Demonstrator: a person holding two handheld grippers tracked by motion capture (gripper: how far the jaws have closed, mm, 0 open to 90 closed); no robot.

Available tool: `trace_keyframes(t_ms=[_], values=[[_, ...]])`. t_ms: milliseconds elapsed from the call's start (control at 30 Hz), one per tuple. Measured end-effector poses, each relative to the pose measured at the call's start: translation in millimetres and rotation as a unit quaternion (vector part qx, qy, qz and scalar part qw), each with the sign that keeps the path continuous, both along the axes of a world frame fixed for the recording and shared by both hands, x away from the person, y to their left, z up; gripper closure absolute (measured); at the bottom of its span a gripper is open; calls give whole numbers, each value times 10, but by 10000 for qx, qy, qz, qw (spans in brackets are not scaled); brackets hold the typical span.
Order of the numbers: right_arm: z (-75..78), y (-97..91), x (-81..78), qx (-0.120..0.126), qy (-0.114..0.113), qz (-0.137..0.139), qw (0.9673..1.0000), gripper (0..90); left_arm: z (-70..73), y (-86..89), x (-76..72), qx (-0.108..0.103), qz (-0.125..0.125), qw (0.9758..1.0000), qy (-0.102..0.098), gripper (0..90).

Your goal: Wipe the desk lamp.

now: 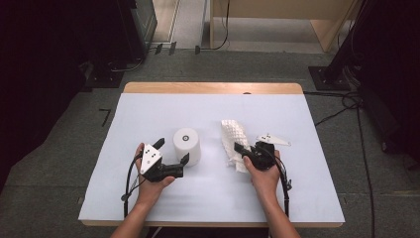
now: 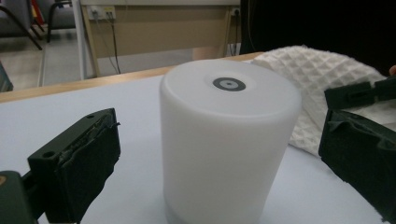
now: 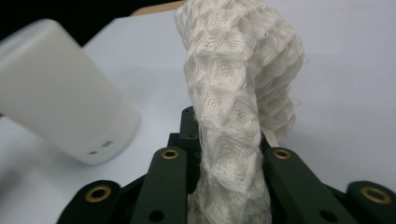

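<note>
A white cylinder (image 1: 186,145) with a dark ring on its top stands upright on the pale sheet, left of centre. My left gripper (image 1: 172,150) is open, one jaw on each side of the cylinder (image 2: 224,140) and neither touching it. A white waffle-weave cloth (image 1: 232,136) lies crumpled just right of the cylinder. My right gripper (image 1: 239,148) is shut on the cloth's near end. In the right gripper view the cloth (image 3: 233,93) rises from between the jaws and the cylinder (image 3: 60,93) stands to its left.
The table (image 1: 213,88) has a wooden far edge and a pale sheet (image 1: 208,193) over most of its top. Beyond it are grey floor, cables (image 1: 341,111), a black stand base (image 1: 327,77) at the right and wooden furniture at the back.
</note>
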State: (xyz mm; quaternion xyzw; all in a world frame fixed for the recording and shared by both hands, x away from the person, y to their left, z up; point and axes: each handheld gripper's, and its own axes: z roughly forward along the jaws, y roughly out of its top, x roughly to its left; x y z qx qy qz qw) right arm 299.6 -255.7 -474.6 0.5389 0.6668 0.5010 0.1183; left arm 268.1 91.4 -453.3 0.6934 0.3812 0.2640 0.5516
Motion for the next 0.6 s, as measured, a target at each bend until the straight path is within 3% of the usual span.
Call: trace_keyframes(t_ms=[100,167,300,333,467,600], values=[[-75,-78,54,-309,104,-239,9992,665,3,82,4,-42,104,9999,54,0],[-96,-133,77,-505,101,-341,9981,561,6,142,6,-126,142,9998,83,0],[-35,-233,97,-796,-9,-581,9951,188,28,218,7,-193,231,9995,81,0],[-13,-257,88,-872,-39,-731,9935,132,32,235,9,-224,253,9994,92,0],[67,-417,31,-826,-236,-1069,9906,23,39,285,17,-236,301,9992,146,0],[146,-576,-48,-706,-427,-1083,9907,0,66,347,2,-303,392,9986,176,0]])
